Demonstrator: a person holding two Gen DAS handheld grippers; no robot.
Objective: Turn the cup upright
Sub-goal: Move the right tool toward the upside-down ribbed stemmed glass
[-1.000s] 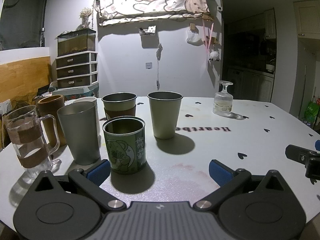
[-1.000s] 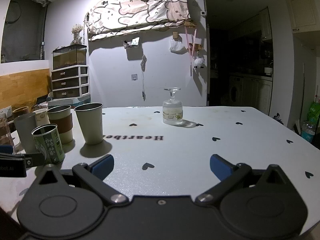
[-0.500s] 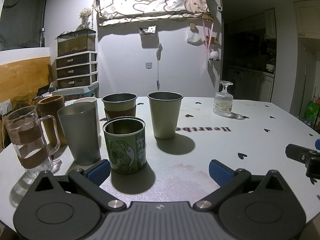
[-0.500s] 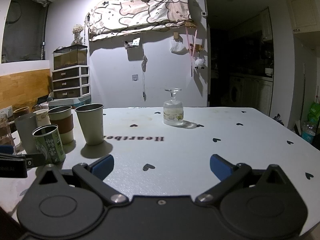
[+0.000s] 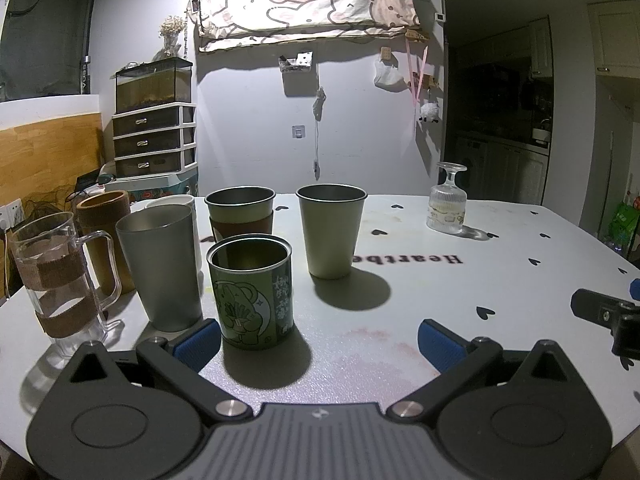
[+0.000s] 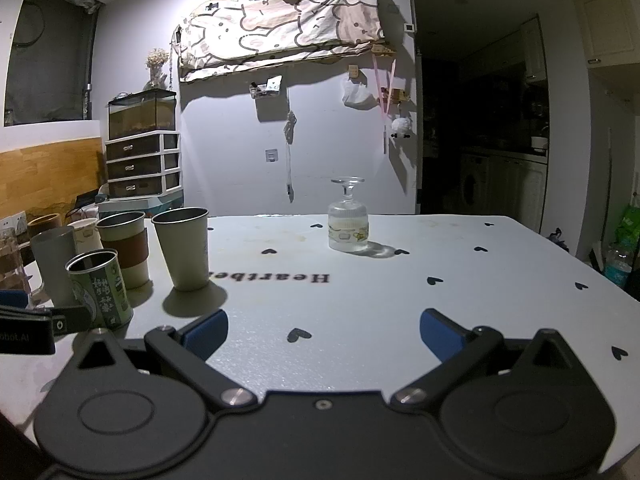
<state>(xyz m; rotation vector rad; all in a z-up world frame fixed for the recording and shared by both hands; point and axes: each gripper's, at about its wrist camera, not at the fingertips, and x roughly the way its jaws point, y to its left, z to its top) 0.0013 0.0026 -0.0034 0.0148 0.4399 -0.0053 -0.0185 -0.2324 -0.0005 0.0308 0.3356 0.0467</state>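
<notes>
A clear stemmed glass cup [image 6: 348, 216] stands upside down, foot up, on the white table [image 6: 360, 304], straight ahead of my right gripper [image 6: 324, 330], which is open and empty and well short of it. The cup also shows at the far right in the left wrist view [image 5: 447, 204]. My left gripper [image 5: 320, 338] is open and empty near the front edge, its left finger beside a green printed tin cup [image 5: 251, 290].
Upright cups cluster at the left: a grey tumbler [image 5: 162, 266], a sleeved metal cup [image 5: 240, 214], a beige tumbler [image 5: 331, 236], a brown cylinder [image 5: 106, 236] and a glass mug [image 5: 56, 276]. The right gripper's finger [image 5: 604, 314] shows at the right edge.
The right wrist view has shifted slightly toward the upside-down cup. The left gripper has not visibly moved.
</notes>
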